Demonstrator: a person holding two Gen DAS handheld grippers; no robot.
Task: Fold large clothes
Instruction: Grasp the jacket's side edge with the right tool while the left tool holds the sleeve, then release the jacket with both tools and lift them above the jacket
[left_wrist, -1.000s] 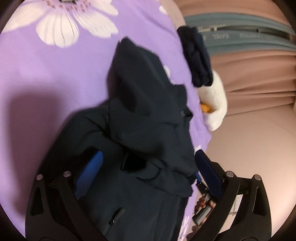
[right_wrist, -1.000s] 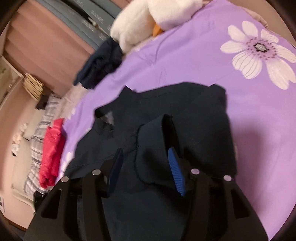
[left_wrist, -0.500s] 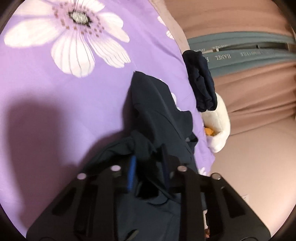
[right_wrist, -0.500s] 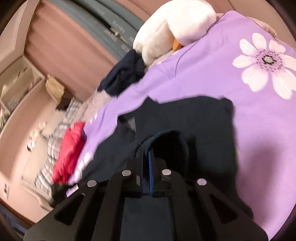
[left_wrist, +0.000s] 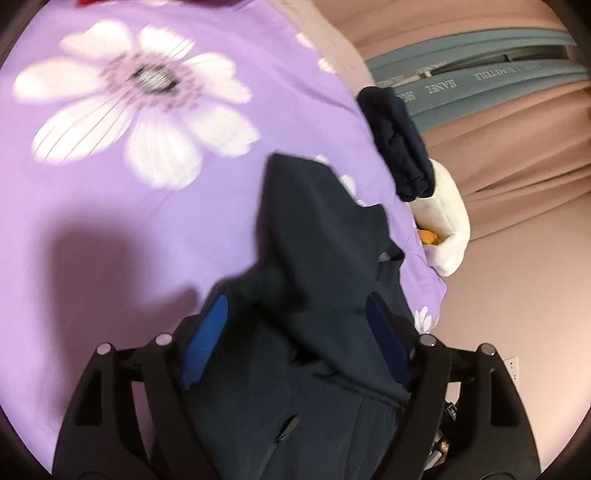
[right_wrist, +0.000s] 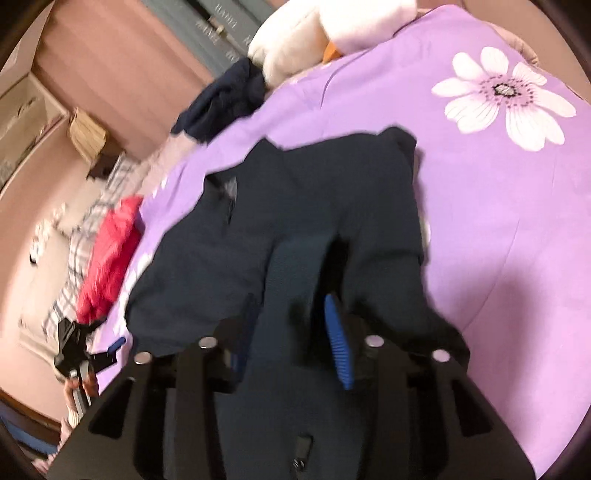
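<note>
A: Nearest first: what are the jaws doing?

B: On the left gripper (left_wrist: 295, 332) they are opening and stand wide apart; the garment (left_wrist: 314, 258) lies between them, but neither blue pad presses it. On the right gripper (right_wrist: 291, 332) they are opening too, narrower, with a raised fold of the same garment (right_wrist: 314, 221) between them and seemingly loose.

A: And where is the garment?

B: Spread on the purple sheet (left_wrist: 110, 221), running from the fingers up toward 12 o'clock in both views. In the left view a zip pocket (left_wrist: 282, 435) shows at 6.

A: How will it handle?

B: Soft and limp, I'd judge, fairly light, perhaps a slick woven cloth, so folds may slide. Better to pinch a hem or seam edge than the bulk.

A: The surface?

B: A bed, soft underfoot for cloth; the sheet has a big white flower (left_wrist: 140, 107) at 10 in the left view.

A: Farther out?

B: In the right view, a red garment (right_wrist: 110, 258) at 9, a dark bundle (right_wrist: 225, 103) at 11, and a white plush toy (right_wrist: 314, 40) at 12. Beyond them, a pinkish wall.
</note>
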